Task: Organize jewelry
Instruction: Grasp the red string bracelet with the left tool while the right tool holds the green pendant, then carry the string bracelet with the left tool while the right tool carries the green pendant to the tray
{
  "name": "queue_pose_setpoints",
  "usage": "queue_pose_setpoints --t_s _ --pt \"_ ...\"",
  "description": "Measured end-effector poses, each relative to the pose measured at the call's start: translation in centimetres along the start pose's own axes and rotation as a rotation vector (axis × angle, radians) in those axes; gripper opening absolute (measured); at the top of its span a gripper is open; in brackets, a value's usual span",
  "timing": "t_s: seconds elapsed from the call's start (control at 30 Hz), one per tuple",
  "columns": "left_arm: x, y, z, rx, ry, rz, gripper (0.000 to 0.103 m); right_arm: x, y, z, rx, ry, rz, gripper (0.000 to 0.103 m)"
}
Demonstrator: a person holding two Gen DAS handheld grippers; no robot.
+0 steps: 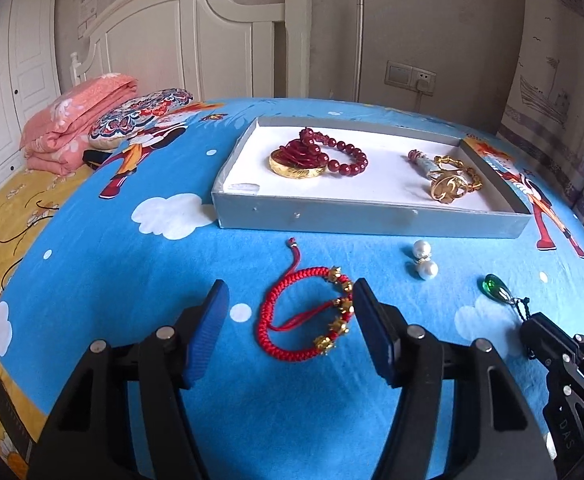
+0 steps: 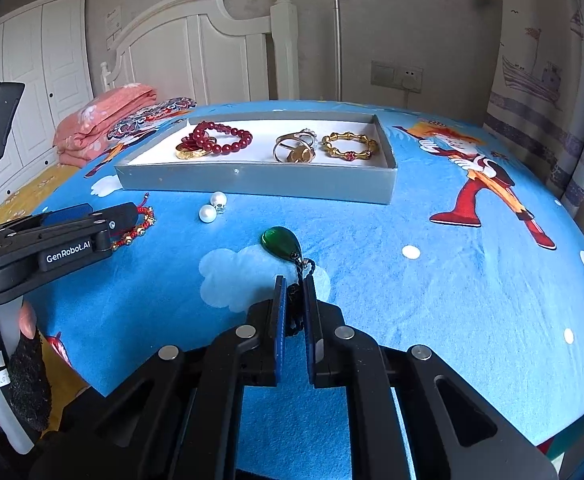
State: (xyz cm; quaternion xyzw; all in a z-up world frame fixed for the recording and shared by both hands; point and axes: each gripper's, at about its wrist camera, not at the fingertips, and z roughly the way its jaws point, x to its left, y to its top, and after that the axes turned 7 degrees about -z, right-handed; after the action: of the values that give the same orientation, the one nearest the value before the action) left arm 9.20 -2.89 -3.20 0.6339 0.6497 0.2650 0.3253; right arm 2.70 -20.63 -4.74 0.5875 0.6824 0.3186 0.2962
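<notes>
A red braided bracelet point(image 1: 305, 316) with gold beads lies flat on the blue bedsheet. My left gripper point(image 1: 290, 292) is open around it. Its right pad point(image 1: 371, 328) is next to the gold beads and its left pad point(image 1: 208, 328) stands well clear. My right gripper point(image 2: 293, 304) is shut on the black cord of a green teardrop pendant point(image 2: 282, 242), which rests on the sheet just past the fingertips. The pendant point(image 1: 495, 290) and right gripper point(image 1: 547, 340) also show at the lower right of the left wrist view. Two pearl earrings point(image 1: 423, 260) lie in front of the grey tray point(image 1: 331, 216).
The white-lined tray point(image 2: 252, 182) holds a red bead bracelet point(image 2: 224, 136), a gold bangle point(image 1: 297, 166), rings point(image 2: 295, 148) and a gold bamboo bracelet point(image 2: 349, 146). A folded pink quilt point(image 1: 76, 120) and a pillow point(image 1: 140, 116) lie at far left. A curtain point(image 2: 539, 80) hangs on the right.
</notes>
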Motion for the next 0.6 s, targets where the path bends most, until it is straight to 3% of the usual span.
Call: queue_pose_setpoints --t_s 0.1,0.27,0.37,0.5,0.6 --pt "-1.5 0.1 0.2 0.003 -0.026 0.040 0.062 -0.1 0.0 0.0 -0.001 0.004 0.002 0.009" --pt "-2.6 -0.2 1.8 0.041 -0.044 0.060 0.046 -0.2 -0.1 -0.1 -0.002 0.009 0.007 0.009" --pt "-2.5 -0.3 1.7 0.034 -0.049 0.075 0.009 -0.5 -0.1 -0.1 -0.002 0.019 0.024 0.010" --pt "-1.4 -0.3 1.5 0.036 -0.087 0.041 0.009 -0.8 -0.1 0.0 -0.003 0.032 0.047 0.011" --pt "-1.2 -0.5 1.4 0.027 -0.087 0.041 0.009 -0.8 -0.1 -0.1 -0.009 0.047 0.047 0.025"
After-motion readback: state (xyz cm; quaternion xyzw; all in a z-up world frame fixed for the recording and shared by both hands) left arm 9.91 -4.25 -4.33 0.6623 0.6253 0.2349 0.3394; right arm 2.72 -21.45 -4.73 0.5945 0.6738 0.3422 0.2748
